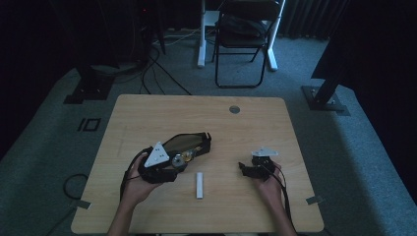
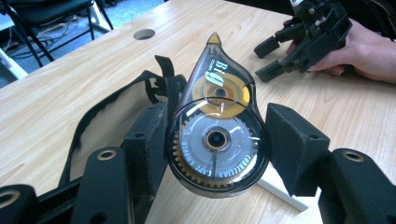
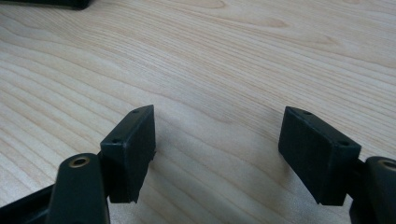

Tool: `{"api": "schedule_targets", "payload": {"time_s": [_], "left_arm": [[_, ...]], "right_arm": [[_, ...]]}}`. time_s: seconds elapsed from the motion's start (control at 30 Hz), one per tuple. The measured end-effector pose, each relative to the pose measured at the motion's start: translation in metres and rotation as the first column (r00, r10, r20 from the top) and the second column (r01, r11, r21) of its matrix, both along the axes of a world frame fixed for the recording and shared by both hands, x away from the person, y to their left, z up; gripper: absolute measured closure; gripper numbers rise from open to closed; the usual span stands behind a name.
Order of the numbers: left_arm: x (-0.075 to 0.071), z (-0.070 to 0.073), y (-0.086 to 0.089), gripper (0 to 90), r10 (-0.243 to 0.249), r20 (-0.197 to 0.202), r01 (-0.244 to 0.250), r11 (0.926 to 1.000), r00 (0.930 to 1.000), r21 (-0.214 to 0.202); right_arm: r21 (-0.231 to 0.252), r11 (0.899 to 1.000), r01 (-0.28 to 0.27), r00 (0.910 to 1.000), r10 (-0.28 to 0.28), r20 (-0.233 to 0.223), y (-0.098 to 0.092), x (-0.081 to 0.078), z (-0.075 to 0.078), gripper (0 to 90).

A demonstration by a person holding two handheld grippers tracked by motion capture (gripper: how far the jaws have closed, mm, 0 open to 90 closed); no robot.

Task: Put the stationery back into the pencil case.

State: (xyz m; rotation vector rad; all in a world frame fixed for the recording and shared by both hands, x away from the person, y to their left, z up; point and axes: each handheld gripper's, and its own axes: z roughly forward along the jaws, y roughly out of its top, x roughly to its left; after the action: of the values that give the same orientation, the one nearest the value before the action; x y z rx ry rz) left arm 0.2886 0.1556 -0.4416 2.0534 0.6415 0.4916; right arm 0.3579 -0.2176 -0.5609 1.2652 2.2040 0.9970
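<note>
Wooden table (image 1: 147, 113) carried everything; a round cable hole (image 1: 234, 109) sat near its far edge.

Black pouch (image 1: 189, 141) lay open near the table's middle, just beyond the left gripper; in the left gripper view its dark strap edge curled behind the near pad.

Left gripper (image 1: 173, 164), grey three-cornered plate on top, was held in the person's left hand (image 1: 138, 187) at the left-centre of the table. Jaws stood partly closed around a correction tape dispenser (image 2: 215, 126). The dispenser stood on edge between the pads, tip pointing away towards the far edge, clear shell showing a yellow spool above a white geared one. Left pad touched its side; at the right pad (image 2: 294, 144) a narrow gap seemed to remain, so I could not tell whether the grip was firm.

Right gripper (image 1: 248, 169) rested low over bare wood at the right, jaws wide apart, nothing between them.

Small white bar (image 1: 199, 185) lay flat between the two grippers, touching neither.
</note>
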Motion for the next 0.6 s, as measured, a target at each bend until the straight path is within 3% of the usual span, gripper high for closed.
{"api": "schedule_targets", "payload": {"time_s": [0.6], "left_arm": [[0.0103,0.0072,0.003,41.6,0.009,0.012,-0.008,0.9999,0.9999,-0.013]], "right_arm": [[-0.001,1.0,-0.001,1.0,0.001,0.001,-0.0001,0.0,0.0,27.3]]}}
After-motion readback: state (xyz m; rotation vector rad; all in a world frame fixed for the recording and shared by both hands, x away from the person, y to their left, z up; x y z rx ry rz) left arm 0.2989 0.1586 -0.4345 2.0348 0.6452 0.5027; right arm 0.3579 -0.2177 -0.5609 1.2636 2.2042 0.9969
